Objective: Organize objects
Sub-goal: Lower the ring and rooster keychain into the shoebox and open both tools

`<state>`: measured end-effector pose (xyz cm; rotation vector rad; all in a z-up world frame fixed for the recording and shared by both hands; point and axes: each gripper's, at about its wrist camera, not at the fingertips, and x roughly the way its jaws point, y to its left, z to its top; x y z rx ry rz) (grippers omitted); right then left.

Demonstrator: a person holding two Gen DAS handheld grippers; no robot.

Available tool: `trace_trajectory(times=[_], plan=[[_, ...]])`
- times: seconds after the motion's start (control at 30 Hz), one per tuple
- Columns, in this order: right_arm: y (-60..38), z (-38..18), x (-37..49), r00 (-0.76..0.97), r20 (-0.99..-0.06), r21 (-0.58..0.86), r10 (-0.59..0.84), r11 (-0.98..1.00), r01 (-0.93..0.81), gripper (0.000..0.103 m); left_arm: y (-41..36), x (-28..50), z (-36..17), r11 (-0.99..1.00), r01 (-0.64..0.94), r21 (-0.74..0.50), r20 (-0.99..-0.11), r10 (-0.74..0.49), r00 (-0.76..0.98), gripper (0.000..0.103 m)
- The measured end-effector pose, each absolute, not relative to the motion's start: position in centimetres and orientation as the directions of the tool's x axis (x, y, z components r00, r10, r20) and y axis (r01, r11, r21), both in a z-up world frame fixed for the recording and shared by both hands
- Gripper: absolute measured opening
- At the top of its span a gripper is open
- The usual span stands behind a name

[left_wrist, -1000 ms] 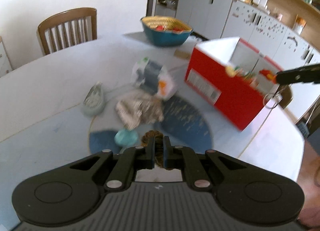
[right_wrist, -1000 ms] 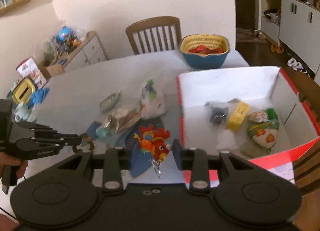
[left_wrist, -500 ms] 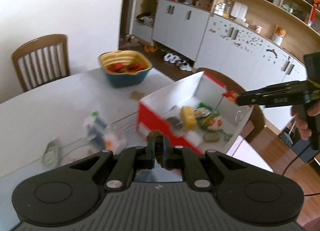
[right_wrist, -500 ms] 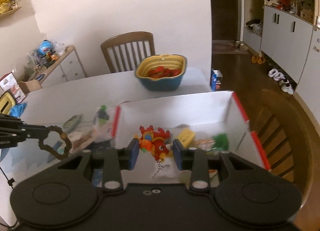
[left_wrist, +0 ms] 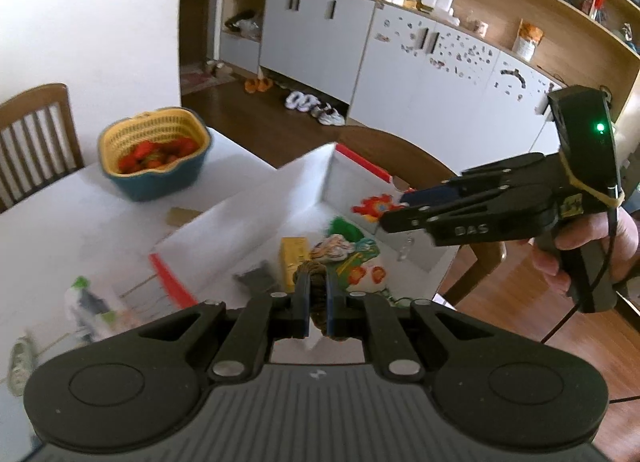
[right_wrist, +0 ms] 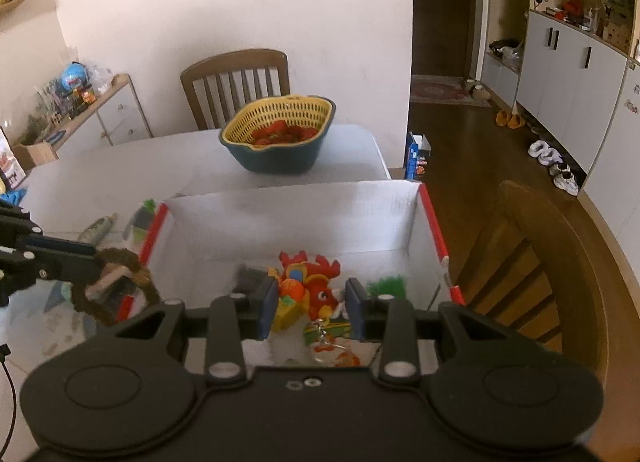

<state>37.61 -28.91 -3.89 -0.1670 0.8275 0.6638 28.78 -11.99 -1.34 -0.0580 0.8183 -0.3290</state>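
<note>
My left gripper (left_wrist: 318, 282) is shut on a brown braided ring (left_wrist: 319, 304) and hangs over the near-left part of an open red and white box (left_wrist: 304, 185). From the right wrist view the ring (right_wrist: 116, 282) dangles from the left gripper (right_wrist: 94, 262) at the box's (right_wrist: 288, 217) left wall. My right gripper (right_wrist: 312, 294) is shut on a red rooster toy (right_wrist: 316, 286) with a metal key ring, above the box's inside. A hand holds the right gripper (left_wrist: 394, 209) and toy (left_wrist: 372, 207) over the far right corner. A yellow packet (left_wrist: 294, 258), a grey item and a flowered pouch lie inside.
A blue and yellow basket (right_wrist: 280, 137) of red fruit stands behind the box. A wooden chair (right_wrist: 532, 254) is right of the box, another (right_wrist: 236, 81) at the table's far side. A plastic bag (left_wrist: 88, 302) and small items lie left of the box.
Both grippers moved from over the loose items on the table to above the box, the left carrying the brown ring, the right carrying the rooster toy. Neither grip changed.
</note>
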Motion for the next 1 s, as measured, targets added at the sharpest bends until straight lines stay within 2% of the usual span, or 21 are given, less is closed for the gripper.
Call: trace_trajectory(times=[0.4, 1.0], plan=[[-27.9, -7.6, 41.5, 0.442, -0.783, 0.081, 0.437, 0.777, -0.624, 0.035, -17.0, 33.6, -5.8, 0.934, 0.309, -0.177, -0.748, -0.332, 0.574, 0.007], [-25.7, -11.5, 43.6, 0.341, -0.852, 0.063, 0.397, 0.724, -0.687, 0.035, -17.0, 36.1, -11.0, 0.953, 0.268, -0.144, -0.837, -0.262, 0.481, 0.007]])
